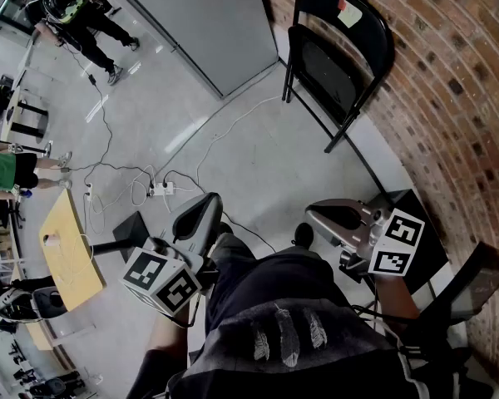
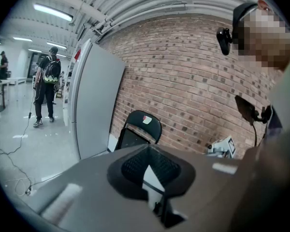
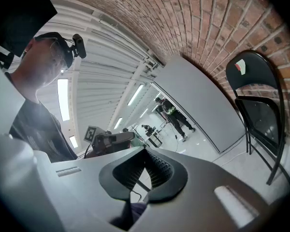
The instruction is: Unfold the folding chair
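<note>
Head view shows the black metal folding chair [image 1: 337, 56] leaning folded against the red brick wall [image 1: 449, 98], well apart from the left gripper [image 1: 201, 210] and right gripper [image 1: 320, 216], each pressed together and empty, apparently because the approach has not begun.

Looks like big lab/workshop hall: brick wall [image 1: 449, 98], shiny grey floor [image 1: 233, 165], loose cables [image 1: 140, 191] plus power strip [image 1: 160, 189], ceiling strip lights [image 2: 52, 12], grey partition [image 1: 208, 15].

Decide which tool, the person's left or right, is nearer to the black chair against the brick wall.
Right. In the head view the right tool hangs below the chair, near the wall; the left tool is farther out over the floor. Neither touches it.
</note>
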{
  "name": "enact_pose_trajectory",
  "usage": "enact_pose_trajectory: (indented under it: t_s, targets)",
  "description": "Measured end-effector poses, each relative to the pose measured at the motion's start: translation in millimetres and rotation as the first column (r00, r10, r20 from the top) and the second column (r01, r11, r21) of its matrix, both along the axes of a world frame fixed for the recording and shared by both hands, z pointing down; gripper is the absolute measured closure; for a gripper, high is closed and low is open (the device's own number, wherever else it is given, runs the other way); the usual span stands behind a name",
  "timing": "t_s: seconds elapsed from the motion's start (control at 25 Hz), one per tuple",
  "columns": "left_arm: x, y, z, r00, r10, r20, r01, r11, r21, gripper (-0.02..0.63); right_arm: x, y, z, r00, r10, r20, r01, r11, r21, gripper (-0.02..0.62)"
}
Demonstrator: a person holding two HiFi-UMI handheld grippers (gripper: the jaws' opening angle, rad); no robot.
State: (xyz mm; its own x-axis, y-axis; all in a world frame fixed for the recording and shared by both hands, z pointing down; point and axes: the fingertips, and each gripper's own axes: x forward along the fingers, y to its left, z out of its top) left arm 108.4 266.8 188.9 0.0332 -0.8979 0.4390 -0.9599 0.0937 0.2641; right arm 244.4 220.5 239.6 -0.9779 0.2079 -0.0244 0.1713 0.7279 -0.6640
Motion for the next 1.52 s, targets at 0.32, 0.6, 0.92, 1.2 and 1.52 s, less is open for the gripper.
enact_pose_trajectory:
  t_s: [0.32,0.6,0.92,1.2,1.52]
  targets:
    - [-11.1,-14.2,13.8,0.999,0.026,-0.026,-0.026,0.999,0.02,0.604,-25.3,-2.5,11.0,0.999,-0.029,-0.022,0.029,1.0,0.007,0.597]
    - [-31.8,-52.9,26.5,0.987,0.123,-0.1,-0.113,0.989,0.1,0.604,-48.8,-16.1,13.5,0.991,0.054,-0.123,-0.042,0.994,0.1,0.597]
    - [-96.7,-89.0,32.3,0.964,0.184,-0.19,-0.153,0.975,0.163,0.604,-121.5,-33.0,7.3,0.973,0.08,-0.215,-0.052,0.99,0.135,0.597]
    - [-149.4,-109.4,44.4,0.946,0.225,-0.231,-0.185,0.965,0.183,0.604,-178.2,-37.4,15.5,0.951,0.089,-0.296,-0.037,0.984,0.177,0.597]
    - [-184.0,-127.4,59.4,0.921,0.288,-0.262,-0.244,0.951,0.188,0.604,-218.4,-43.6,23.9,0.922,0.118,-0.369,-0.041,0.977,0.21,0.597]
